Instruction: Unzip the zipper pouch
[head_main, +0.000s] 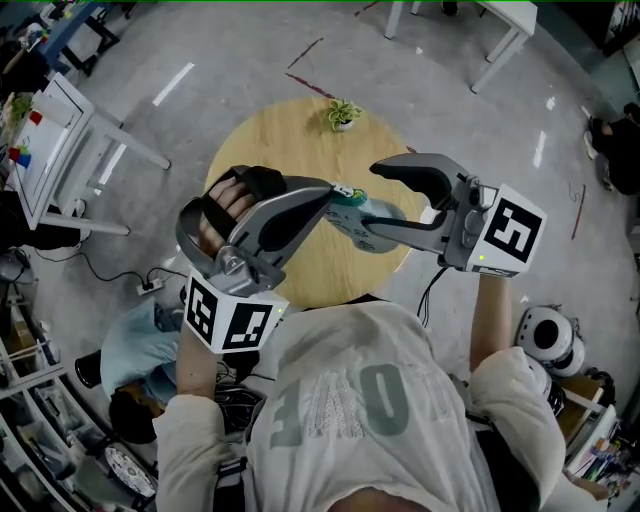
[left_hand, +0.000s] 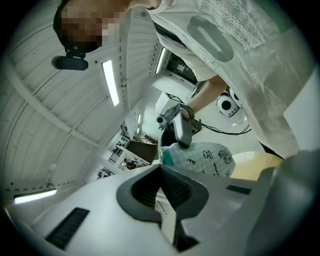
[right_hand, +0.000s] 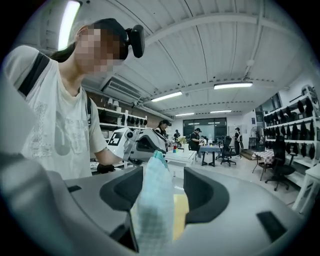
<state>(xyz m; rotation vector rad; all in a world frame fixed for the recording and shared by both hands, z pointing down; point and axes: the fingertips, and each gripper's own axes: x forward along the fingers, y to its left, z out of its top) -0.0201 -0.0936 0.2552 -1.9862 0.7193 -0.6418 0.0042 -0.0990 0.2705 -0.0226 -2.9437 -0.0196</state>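
Note:
Over the round wooden table (head_main: 270, 150) a pale checked zipper pouch (head_main: 378, 222) with a teal end hangs between both grippers. My left gripper (head_main: 333, 191) comes in from the left, and its jaws are pressed together on the pouch's teal end (left_hand: 168, 155). In the left gripper view the pouch's printed body (left_hand: 207, 157) stretches away toward the right gripper (left_hand: 183, 131). My right gripper (head_main: 366, 200) stands open. The pouch (right_hand: 157, 200) rises edge-on between its two pads, and a gap shows on the right side. The left gripper (right_hand: 142, 142) shows beyond it.
A small potted plant (head_main: 343, 113) stands at the table's far edge. A white board on a stand (head_main: 50, 140) is at the left. A white table (head_main: 505, 25) stands at the top right. Cables and gear lie on the floor around the person.

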